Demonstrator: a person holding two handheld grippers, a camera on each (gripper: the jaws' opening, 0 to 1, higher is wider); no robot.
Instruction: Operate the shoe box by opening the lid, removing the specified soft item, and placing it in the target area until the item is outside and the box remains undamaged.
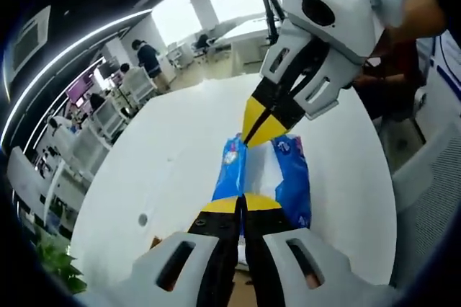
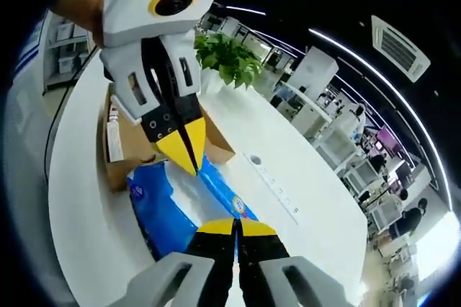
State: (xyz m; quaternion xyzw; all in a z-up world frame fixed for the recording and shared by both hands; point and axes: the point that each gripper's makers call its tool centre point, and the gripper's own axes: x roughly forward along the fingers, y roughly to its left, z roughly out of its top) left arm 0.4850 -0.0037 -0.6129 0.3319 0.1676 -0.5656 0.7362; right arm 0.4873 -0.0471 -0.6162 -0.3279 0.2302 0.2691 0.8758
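A soft blue-and-white tissue pack (image 1: 288, 177) stretches between both grippers over the white table (image 1: 166, 156). My left gripper (image 1: 242, 203) is shut on its near end, and my right gripper (image 1: 258, 128) reaches in from the upper right, shut on its far end. In the right gripper view the pack (image 2: 166, 206) lies ahead of my right gripper (image 2: 236, 226), with my left gripper (image 2: 186, 150) pinching its opposite edge. Behind the pack stands the brown cardboard shoe box (image 2: 130, 152), open, with a white item inside. The pack is outside the box.
A potted green plant (image 2: 229, 58) stands beyond the box. A white power strip (image 2: 275, 181) lies on the table (image 2: 317, 206). An office with desks and people fills the background. A person's arm (image 1: 425, 11) holds the right gripper. A chair (image 1: 425, 184) stands at the table's right edge.
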